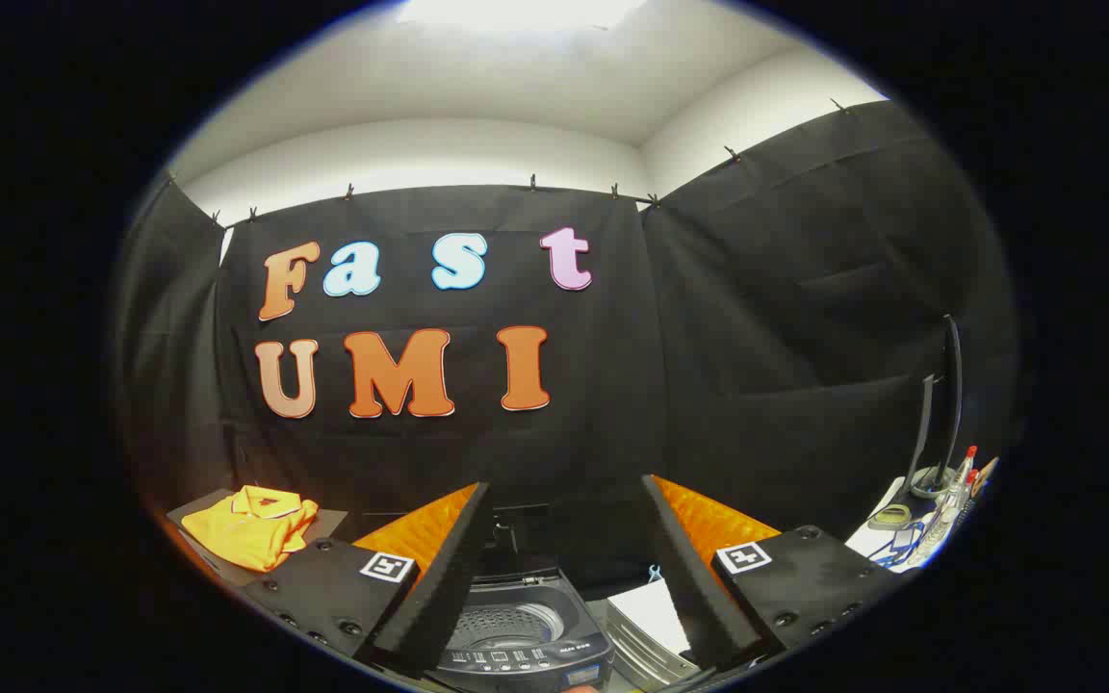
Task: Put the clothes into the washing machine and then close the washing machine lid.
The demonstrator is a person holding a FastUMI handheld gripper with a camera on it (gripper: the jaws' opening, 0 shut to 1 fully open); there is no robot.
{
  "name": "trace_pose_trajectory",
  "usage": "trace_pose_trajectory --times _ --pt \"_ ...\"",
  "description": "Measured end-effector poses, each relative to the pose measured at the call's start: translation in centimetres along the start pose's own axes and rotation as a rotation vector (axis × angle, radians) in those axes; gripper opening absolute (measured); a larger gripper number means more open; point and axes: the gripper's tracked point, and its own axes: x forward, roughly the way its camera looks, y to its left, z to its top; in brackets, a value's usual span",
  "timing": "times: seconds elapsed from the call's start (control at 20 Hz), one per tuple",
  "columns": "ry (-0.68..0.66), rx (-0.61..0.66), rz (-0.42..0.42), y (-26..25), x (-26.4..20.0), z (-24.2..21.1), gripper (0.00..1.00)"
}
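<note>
Booth interior, items by descending size. Washing machine (516, 640): small dark top-loader, lid up, drum open to view, control strip along its near edge; stands low between the two fingers and just ahead of them. Gripper (569, 568): fingers spread wide, holding nothing, levelled forward over the machine's mouth. Clothes (251, 527): one folded yellow-orange polo shirt lying flat on a dark board (328, 525), well off to the left of the left finger (439, 577) and apart from the machine; its long side appears to run slantwise, collar toward the wall. Governing relation, as a judgement: the shirt lies left of and beyond the left finger while the machine sits dead ahead, so the first move is a swing left and down to the shirt, then a carry back right to the drum. Monitor (940, 414): edge-on, far right, with small bottles (967, 472) and cables beside its foot. White sheet (651, 616): just right of the machine.
</note>
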Motion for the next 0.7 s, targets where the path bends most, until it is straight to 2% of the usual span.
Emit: trace_pose_trajectory --times 0.7 --pt "0.013 0.017 -0.004 -0.08 1.0 -0.47 0.98"
